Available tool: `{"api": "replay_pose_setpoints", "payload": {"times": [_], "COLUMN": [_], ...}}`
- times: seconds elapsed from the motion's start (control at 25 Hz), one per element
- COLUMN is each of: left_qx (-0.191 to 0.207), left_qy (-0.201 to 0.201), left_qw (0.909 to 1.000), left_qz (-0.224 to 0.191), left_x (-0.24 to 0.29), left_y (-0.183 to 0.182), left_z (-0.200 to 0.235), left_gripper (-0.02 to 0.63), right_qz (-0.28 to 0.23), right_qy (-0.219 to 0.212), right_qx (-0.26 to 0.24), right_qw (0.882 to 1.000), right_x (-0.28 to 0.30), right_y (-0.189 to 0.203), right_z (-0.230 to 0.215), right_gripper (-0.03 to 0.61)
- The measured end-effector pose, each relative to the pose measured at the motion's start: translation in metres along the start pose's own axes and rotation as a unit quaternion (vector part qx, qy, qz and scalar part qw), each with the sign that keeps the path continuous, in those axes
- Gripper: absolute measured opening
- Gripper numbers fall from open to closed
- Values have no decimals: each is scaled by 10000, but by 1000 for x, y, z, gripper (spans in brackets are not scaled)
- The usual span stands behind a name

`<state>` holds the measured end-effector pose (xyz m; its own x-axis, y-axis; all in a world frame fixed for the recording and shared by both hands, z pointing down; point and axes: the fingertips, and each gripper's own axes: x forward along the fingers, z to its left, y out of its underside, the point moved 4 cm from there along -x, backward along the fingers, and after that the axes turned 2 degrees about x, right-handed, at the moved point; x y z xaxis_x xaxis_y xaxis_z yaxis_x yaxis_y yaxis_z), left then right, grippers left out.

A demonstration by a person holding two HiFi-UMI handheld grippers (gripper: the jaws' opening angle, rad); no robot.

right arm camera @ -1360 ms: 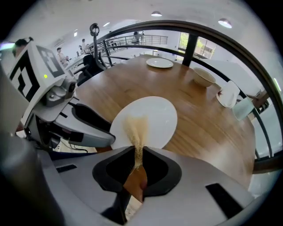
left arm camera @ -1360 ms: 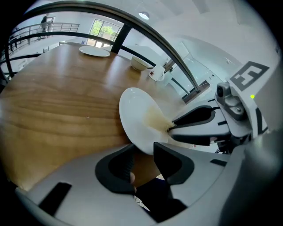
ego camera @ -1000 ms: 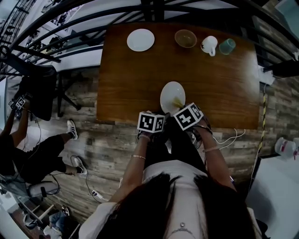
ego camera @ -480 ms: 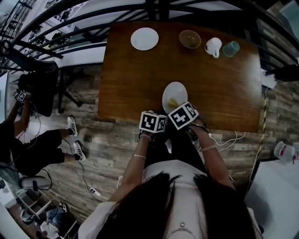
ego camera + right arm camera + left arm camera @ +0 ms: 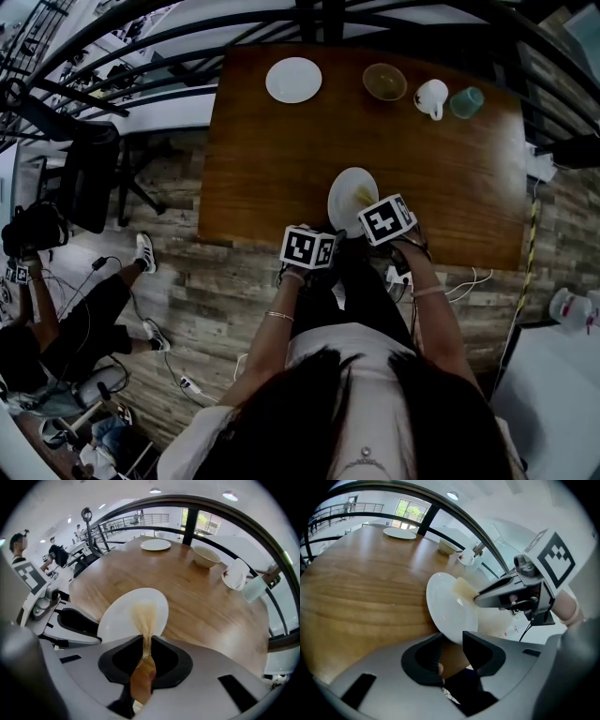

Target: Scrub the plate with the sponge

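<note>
Two claws, both loaded. Left claw (image 5: 452, 641): jaws stand wide, but the near rim of the plate (image 5: 449, 607) sits right between the pads, so I read it as clamped on the rim. Right claw (image 5: 144, 641): jaws nearly together, pinching the sponge (image 5: 143, 617). It's squeezed to a thin yellow-brown strip, and its free end lies on the plate's face around the middle. My right claw points steeply down at it.

Plate sits at the near edge of the wooden table (image 5: 272, 159), a bit right of centre, just ahead of both marker cubes. Can't tell if the gripped rim is lifted off the wood.

Far edge of the table, well apart from my plate: second plate (image 5: 293, 80), bowl (image 5: 384, 82), white mug (image 5: 431, 97), teal cup (image 5: 466, 101).
</note>
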<state>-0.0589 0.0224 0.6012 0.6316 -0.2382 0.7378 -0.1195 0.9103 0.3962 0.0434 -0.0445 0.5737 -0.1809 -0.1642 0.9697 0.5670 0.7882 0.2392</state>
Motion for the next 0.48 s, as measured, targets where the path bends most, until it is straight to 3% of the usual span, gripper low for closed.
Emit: {"api": "replay_pose_setpoints", "payload": {"times": [0.2,0.48], "left_qx": [-2,6], "left_qy": [-15,-15], "left_qw": [10000,10000], "left_qz": [16,26], "left_x": [0,0], "left_y": [0,1], "left_z": [1,0], "left_gripper": [143,143], "right_qz": [-108,13], "right_qy": [123,-488], "right_qx": [287,-37], "right_qw": [9995,9988], "right_x": [-3,17], "right_y": [-8,-14], "right_z": [-21,39], "right_gripper": [72,72]}}
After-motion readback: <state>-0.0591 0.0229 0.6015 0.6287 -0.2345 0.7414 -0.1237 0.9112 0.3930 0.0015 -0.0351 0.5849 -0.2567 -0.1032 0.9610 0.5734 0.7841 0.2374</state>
